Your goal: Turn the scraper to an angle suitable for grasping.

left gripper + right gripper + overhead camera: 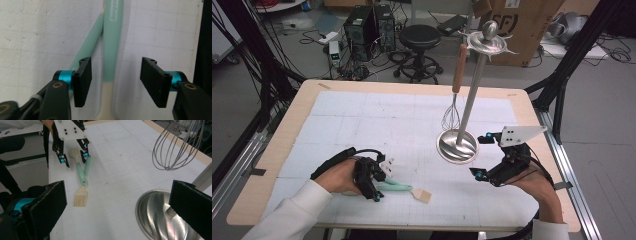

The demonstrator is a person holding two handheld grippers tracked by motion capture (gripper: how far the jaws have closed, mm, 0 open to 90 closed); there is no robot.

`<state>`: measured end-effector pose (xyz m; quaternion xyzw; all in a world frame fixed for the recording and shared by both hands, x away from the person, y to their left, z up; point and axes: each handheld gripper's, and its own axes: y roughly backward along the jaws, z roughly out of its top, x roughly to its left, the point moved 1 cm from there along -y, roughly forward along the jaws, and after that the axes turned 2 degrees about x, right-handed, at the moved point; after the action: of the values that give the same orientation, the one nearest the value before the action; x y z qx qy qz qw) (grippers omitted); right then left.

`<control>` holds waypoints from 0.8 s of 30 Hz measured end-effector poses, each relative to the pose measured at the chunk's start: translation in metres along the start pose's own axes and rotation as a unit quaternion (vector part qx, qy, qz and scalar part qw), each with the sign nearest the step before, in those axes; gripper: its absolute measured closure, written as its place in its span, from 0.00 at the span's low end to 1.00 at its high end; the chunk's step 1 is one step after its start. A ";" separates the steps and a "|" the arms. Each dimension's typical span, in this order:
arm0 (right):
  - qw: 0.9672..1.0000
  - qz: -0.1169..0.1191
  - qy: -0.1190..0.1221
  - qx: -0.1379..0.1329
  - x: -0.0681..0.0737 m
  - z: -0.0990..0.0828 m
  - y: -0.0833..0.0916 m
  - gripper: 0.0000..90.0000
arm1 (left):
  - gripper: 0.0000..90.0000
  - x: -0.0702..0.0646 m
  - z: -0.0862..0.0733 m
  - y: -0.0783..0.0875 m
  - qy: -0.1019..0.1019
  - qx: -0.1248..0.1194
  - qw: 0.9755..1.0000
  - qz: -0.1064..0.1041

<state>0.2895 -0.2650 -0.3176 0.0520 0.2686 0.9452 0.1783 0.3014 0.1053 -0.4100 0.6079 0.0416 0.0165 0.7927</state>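
The high view looks forward and down from above the near edge of the table (272, 150), taking in the whole top and the cluttered floor beyond. The left gripper view sits close over the mat, looking straight down on two mint-green utensil handles (110, 45). The right gripper view looks low across the table toward the left, past the steel stand base (160, 215), and shares those handles (83, 171) with the left gripper view.
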 end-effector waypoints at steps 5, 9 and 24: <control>1.000 0.005 -0.003 0.000 0.001 0.001 0.000 0.00 | 0.58 0.002 0.001 -0.003 0.001 0.010 1.000 -0.002; 1.000 0.004 0.000 -0.001 0.001 0.001 -0.002 0.00 | 0.66 0.003 0.001 -0.005 0.008 0.018 1.000 -0.001; 1.000 0.006 0.001 0.000 0.001 0.004 -0.003 0.00 | 0.88 -0.003 0.002 -0.006 -0.015 0.035 0.999 0.023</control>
<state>0.2900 -0.2602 -0.3153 0.0529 0.2680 0.9463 0.1728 0.2988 0.1012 -0.4153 0.6366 0.0166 0.0244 0.7706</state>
